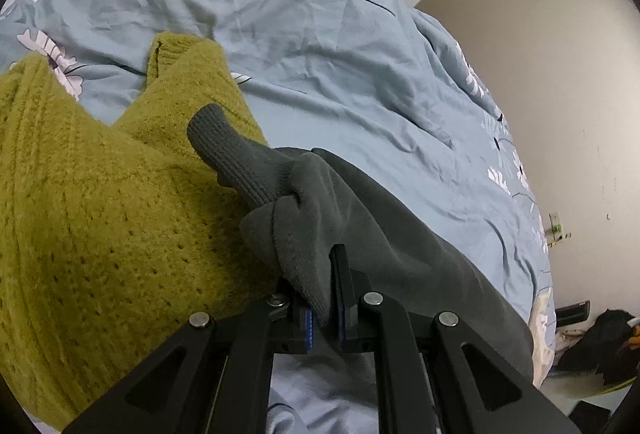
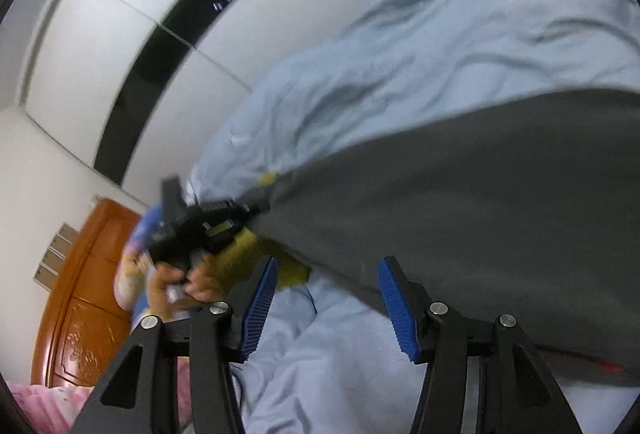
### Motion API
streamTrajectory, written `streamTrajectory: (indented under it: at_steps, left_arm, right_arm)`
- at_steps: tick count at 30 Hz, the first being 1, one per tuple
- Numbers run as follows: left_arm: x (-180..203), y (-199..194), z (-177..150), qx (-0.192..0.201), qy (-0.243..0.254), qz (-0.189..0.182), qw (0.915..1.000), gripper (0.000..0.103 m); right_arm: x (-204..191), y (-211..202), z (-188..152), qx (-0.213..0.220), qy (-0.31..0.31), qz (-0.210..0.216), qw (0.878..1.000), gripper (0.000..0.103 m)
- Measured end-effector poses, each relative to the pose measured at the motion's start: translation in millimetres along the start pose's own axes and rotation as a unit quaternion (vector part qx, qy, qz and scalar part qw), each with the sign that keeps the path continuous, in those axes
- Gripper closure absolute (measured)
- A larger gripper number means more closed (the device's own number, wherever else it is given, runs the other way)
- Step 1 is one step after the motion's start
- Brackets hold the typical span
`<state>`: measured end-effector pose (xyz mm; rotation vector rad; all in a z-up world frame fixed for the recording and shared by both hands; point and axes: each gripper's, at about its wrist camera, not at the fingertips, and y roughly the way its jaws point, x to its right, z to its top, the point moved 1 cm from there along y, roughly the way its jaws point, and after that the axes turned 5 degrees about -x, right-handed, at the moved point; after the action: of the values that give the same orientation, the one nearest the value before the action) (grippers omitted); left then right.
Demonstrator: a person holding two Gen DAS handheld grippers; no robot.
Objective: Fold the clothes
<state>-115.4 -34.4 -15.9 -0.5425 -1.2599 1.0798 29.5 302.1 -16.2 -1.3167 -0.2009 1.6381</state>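
Observation:
A dark grey sweatshirt (image 1: 380,230) lies on the pale blue bed cover (image 1: 304,45), its ribbed cuff (image 1: 236,153) resting on an olive-green knitted sweater (image 1: 92,218). My left gripper (image 1: 326,298) is shut on a fold of the grey sweatshirt near the sleeve. In the right wrist view the grey sweatshirt (image 2: 500,209) is stretched across the bed, and my right gripper (image 2: 328,298) is open and empty just in front of its edge. The left gripper (image 2: 208,222) shows there too, clamped on the garment's far end.
The blue floral bed cover (image 2: 400,73) fills the bed. A plain wall (image 1: 560,93) and floor clutter (image 1: 600,346) lie to the right. A white wardrobe with a black strip (image 2: 160,45), an orange wooden door (image 2: 80,306) and pink fabric (image 2: 44,406) are at the left.

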Motion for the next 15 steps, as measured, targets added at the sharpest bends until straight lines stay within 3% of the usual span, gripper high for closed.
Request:
streamTrajectory:
  at_steps: [4, 6, 9, 11, 15]
  left_arm:
    - [1.1, 2.0, 1.9, -0.004, 0.004, 0.003, 1.0, 0.094]
    - [3.2, 0.3, 3.0, -0.004, 0.008, 0.004, 1.0, 0.094]
    - [11.0, -7.0, 4.1, 0.002, 0.02, 0.011, 0.9997, 0.094]
    - [39.0, -21.7, -0.9, 0.031, 0.065, 0.037, 0.9967, 0.094]
    - [98.2, -52.7, -11.6, 0.093, 0.159, 0.09, 0.9788, 0.094]
  right_arm:
    - [9.4, 18.5, -7.2, -0.03, 0.011, -0.008, 0.999, 0.046]
    - [7.2, 5.7, -9.2, -0.016, 0.018, 0.005, 1.0, 0.046]
    - [16.1, -34.8, -9.7, 0.054, 0.021, 0.007, 0.998, 0.046]
    - [32.7, -64.5, -13.8, 0.104, 0.042, 0.005, 0.994, 0.046]
    - [90.1, -103.0, -34.0, 0.163, 0.137, -0.007, 0.977, 0.044]
